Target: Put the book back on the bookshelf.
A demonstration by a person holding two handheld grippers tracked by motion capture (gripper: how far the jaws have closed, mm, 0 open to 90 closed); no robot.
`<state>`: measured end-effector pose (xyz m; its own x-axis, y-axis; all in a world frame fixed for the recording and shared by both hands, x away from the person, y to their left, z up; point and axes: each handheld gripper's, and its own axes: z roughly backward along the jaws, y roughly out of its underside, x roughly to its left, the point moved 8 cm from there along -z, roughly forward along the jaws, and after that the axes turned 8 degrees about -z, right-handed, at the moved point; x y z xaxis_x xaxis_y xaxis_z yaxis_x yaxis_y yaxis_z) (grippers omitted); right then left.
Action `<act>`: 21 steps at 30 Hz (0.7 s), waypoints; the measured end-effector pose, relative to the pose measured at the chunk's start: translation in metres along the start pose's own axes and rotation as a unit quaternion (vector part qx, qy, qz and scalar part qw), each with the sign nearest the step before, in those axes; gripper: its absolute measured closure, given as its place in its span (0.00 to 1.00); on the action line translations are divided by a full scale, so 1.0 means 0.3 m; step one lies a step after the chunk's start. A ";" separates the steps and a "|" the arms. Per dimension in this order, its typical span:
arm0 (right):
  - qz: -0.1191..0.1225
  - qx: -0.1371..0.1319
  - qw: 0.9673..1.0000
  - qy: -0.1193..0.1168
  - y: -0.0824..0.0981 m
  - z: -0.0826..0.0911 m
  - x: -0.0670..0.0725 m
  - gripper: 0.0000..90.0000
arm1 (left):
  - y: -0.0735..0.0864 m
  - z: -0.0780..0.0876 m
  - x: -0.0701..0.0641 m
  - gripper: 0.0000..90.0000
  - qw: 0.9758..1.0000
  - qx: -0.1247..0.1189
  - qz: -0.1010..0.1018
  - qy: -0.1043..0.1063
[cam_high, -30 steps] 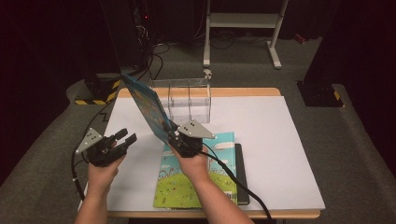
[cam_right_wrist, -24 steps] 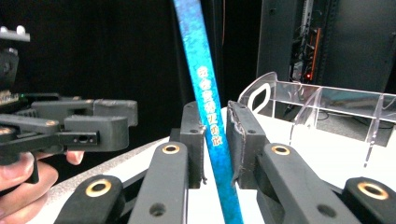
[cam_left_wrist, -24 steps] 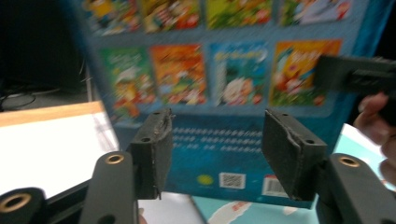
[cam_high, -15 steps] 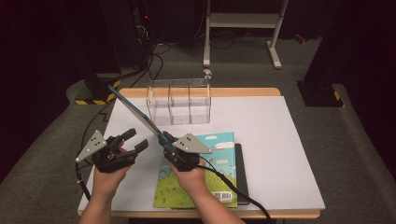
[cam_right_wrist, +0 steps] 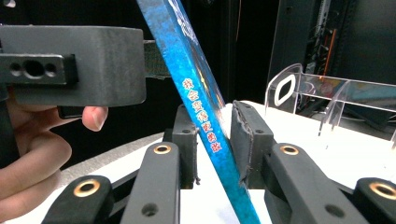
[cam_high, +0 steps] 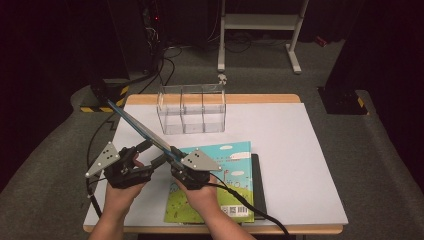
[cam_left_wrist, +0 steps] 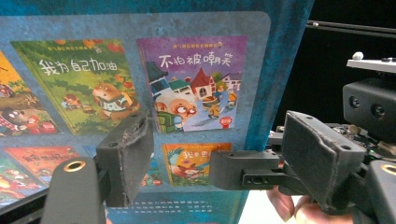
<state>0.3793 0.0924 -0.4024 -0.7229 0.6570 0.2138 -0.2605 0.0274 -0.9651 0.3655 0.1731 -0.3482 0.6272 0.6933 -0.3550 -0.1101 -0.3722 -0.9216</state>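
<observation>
High view has the thin blue picture book [cam_high: 142,131] slanting from the right claw [cam_high: 175,154], which pinches its lower end, toward ten o'clock above the white worktop [cam_high: 285,150], while the left claw [cam_high: 150,150], spread, sits beside it.

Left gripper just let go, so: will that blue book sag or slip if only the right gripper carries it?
The blue book juts up tilted and straight from the right gripper, so likely stiff. Gripped only near its lower spine edge, it may pivot. The cover looks glossy, possibly slippery.
</observation>
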 end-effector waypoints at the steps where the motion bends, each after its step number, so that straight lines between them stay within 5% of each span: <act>1: 0.000 0.002 1.000 -0.002 0.000 0.000 0.000 0.78 | 0.001 0.000 -0.001 0.28 1.000 0.001 -0.001 -0.001; 5: -0.033 0.040 0.999 -0.016 0.016 0.006 -0.019 0.69 | -0.002 0.002 0.001 0.28 1.000 -0.001 -0.003 -0.009; 11: -0.045 0.091 0.995 -0.009 0.082 0.039 -0.061 0.63 | -0.004 -0.001 0.003 0.27 1.000 -0.004 -0.008 -0.021; 21: -0.041 0.110 0.993 -0.014 0.107 0.058 -0.089 0.72 | -0.004 -0.006 -0.001 0.26 0.999 -0.003 -0.012 -0.043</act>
<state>0.3792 0.0626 -0.4365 -0.7102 0.6386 0.2965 -0.4504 -0.0884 -0.8885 0.3668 0.1722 -0.3468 0.5605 0.7528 -0.3451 -0.0903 -0.3587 -0.9291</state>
